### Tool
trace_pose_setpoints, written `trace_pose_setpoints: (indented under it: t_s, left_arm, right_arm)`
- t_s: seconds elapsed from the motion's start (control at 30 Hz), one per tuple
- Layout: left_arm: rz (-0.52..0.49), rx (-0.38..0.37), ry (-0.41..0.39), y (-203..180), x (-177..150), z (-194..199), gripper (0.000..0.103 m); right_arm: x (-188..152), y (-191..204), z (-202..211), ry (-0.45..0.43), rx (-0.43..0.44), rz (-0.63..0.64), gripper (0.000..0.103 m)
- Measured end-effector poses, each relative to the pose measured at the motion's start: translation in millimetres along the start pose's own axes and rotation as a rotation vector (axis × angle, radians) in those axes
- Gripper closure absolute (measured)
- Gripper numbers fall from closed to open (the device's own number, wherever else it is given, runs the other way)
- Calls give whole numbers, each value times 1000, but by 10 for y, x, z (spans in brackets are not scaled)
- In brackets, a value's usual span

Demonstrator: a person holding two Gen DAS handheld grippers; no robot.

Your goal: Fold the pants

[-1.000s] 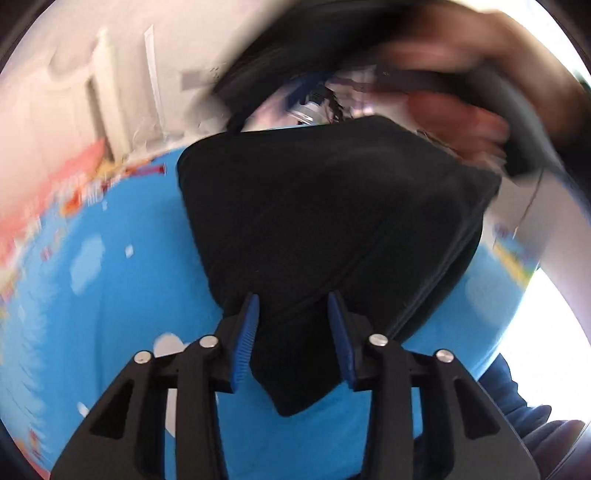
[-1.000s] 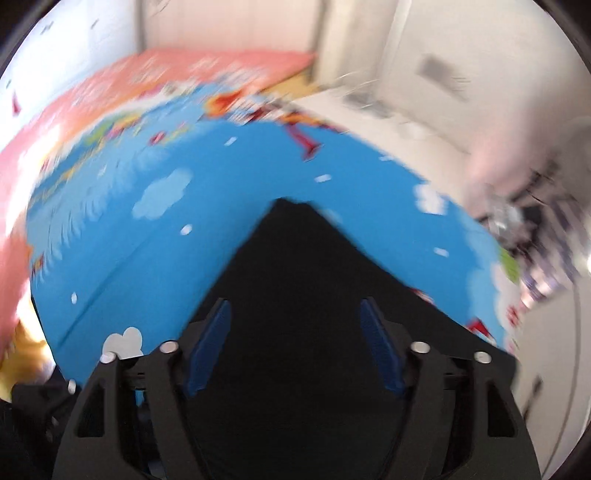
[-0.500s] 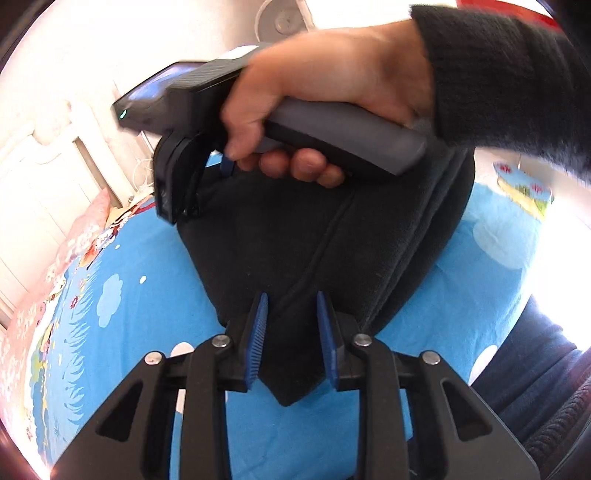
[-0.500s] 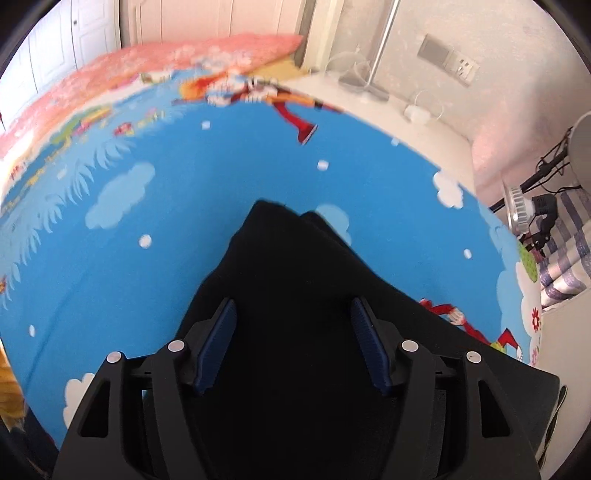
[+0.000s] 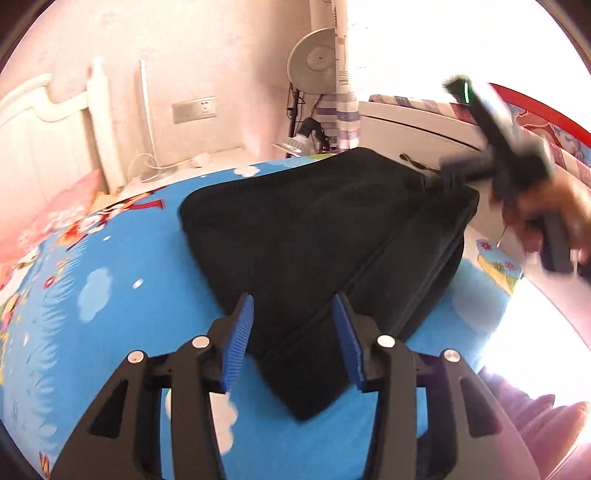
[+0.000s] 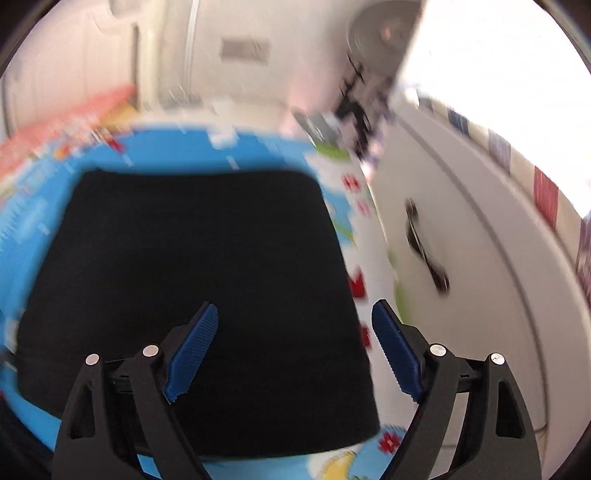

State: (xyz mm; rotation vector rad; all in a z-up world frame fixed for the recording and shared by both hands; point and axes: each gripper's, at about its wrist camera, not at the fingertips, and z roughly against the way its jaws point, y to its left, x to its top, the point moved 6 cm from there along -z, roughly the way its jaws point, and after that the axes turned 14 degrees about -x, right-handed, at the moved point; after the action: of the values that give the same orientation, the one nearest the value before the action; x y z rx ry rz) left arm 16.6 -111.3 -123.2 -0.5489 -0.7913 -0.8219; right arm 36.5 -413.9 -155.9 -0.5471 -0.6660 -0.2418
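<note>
Here the folded black pants are lying on the blue bedsheet, both the left gripper and right gripper hanging above them with jaws spread, holding nothing.

Left wrist view looked down close over pants corner on bedsheet, facing wall and fan. Right wrist view looked close over pants, blurred, toward same fan. Shared pants, bedsheet, wall.

Bare bedsheet left of pants
</note>
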Motion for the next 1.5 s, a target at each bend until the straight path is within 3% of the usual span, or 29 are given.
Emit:
trace_pose_setpoints:
  t_s: [0.07,0.1,0.17,0.27,0.33,0.5,0.63,0.73,0.87,0.93,1.0,1.07,1.23,1.33,1.43,1.5]
  left_arm:
    - [47,-18,5,44,179,-115,57]
    - [46,-12,25,53,244,-183,57]
    - [43,56,76,89,468,-355,59]
    - [34,-50,76,-31,879,-651,73]
    - [-16,-70,90,-162,1152,-927,73]
    - [7,-209,216,-378,1606,-1892,77]
    - [-3,-200,309,-349,1729,-2521,77]
    - [42,-218,342,-294,1699,-2711,73]
    - [101,-244,286,-246,1720,-2578,70]
    - [139,-255,225,-232,1760,-2349,61]
    - [169,-239,166,-218,1751,-2072,37]
    - [159,-167,146,-218,1629,-1760,32]
    - [109,-129,199,-342,1050,-1266,32]
    - [92,-133,216,-413,724,-1045,20]
    - [189,-160,274,-349,437,-972,12]
    - [215,-128,269,-299,372,-873,9]
  right_arm:
    - [-127,-55,-85,-16,62,-77,19]
    - [-174,-115,-139,18,115,-149,19]
    - [-200,-161,-187,50,160,-203,17]
    - [-201,-137,-183,31,140,-195,17]
    - [-207,-137,-197,40,149,-216,17]
    - [-241,-118,-204,65,156,-263,17]
    - [-247,-104,-189,63,131,-253,17]
    - [-262,-101,-208,65,127,-267,17]
    - [-257,-105,-242,76,144,-277,17]
    - [-262,-101,-228,76,143,-275,17]
    - [-272,-104,-225,79,143,-286,17]
    - [-273,-101,-215,77,140,-287,17]
    - [-270,-100,-211,76,135,-279,15]
    - [-263,-96,-204,77,122,-272,15]
    - [-247,-88,-198,74,103,-263,15]
    - [-236,-83,-178,66,84,-249,15]
